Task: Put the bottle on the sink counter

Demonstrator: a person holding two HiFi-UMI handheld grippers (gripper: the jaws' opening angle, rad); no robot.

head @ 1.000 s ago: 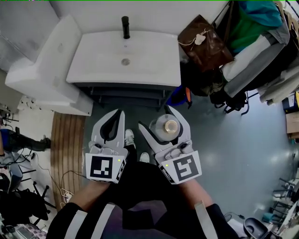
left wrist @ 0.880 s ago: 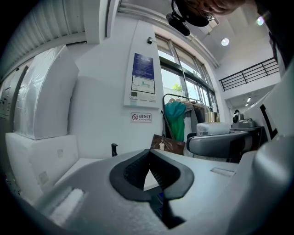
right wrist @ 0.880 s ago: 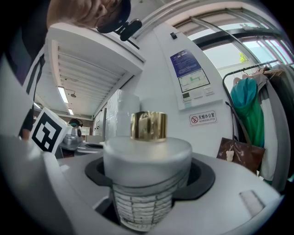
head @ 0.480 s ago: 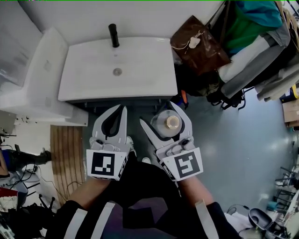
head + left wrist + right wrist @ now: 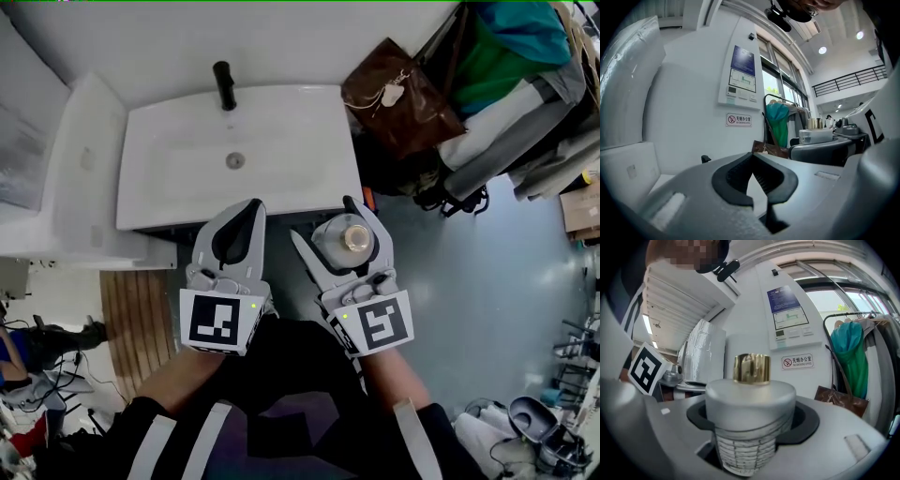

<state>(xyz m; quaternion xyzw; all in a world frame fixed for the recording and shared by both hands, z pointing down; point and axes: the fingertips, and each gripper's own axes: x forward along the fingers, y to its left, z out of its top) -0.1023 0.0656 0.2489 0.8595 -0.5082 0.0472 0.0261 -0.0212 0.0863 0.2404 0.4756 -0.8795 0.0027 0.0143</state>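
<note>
Frosted grey glass with a gold-coloured cap: this is the bottle point(image 5: 344, 240), and it is upright between the two jaws of the right gripper point(image 5: 322, 217), which are closed on its body from both sides. In the right gripper view the bottle point(image 5: 750, 413) fills the middle, its dark pads press the lower body, and a label with fine lines shows on it under the shoulder. The left gripper point(image 5: 250, 204) is beside it at 9 o'clock, near but not touching. In the left gripper view its jaws are together at the tips point(image 5: 753, 157) and nothing is between them; only a small dark hollow stays between the pads. Each gripper has a cube with a black and white square marker at its back end, toward the person's forearms in dark sleeves. The white sink counter point(image 5: 178, 187) lies at 12 o'clock from both grippers, with the black faucet point(image 5: 223, 84) at its far edge and the round drain point(image 5: 234, 160) in the basin. The bottle is not on the counter; in the head view it appears just outside the front edge, near the front right corner. A brown bag point(image 5: 398, 94) is at 1 o'clock from the bottle, beside the sink, and a wooden mat point(image 5: 136, 319) lies at 9 o'clock from the left gripper on the floor.
</note>
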